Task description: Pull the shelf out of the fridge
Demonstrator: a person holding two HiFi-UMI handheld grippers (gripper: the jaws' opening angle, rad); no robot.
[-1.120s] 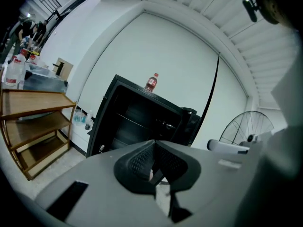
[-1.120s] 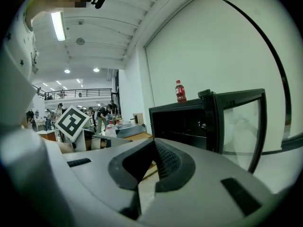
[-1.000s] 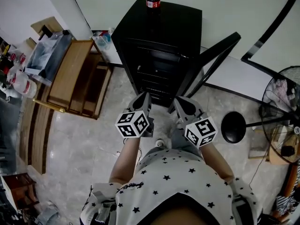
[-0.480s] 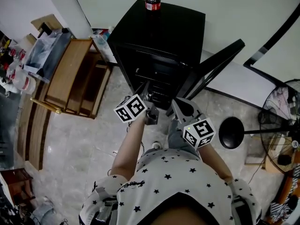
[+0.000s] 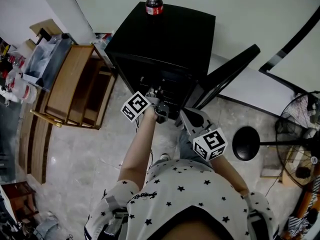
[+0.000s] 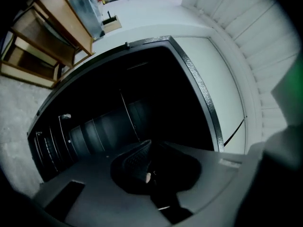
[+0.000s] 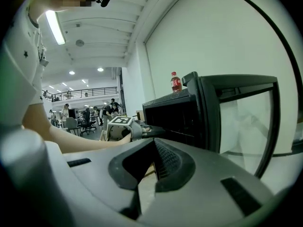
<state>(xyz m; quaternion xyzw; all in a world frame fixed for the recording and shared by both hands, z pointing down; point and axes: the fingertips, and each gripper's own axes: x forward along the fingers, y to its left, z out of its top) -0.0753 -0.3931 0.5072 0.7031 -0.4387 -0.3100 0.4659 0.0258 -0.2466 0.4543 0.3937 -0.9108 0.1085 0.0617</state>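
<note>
A black mini fridge stands against the wall with its door swung open to the right. Dark shelves show in its opening. My left gripper reaches into the front of that opening on an outstretched arm. Its jaws are shut, and nothing shows between them. In the left gripper view the shut tips point into the dark interior, with ribbed shelf edges to the left. My right gripper hangs back just outside the fridge, by the door's foot. It is shut and empty.
A cola bottle stands on the fridge top. A wooden shelf unit lies to the left. A standing fan and its round black base are at the right. Pale tile floor spreads in front.
My left gripper has gone forward from beside the right one to the fridge opening, arm stretching out. The right gripper has barely moved.
</note>
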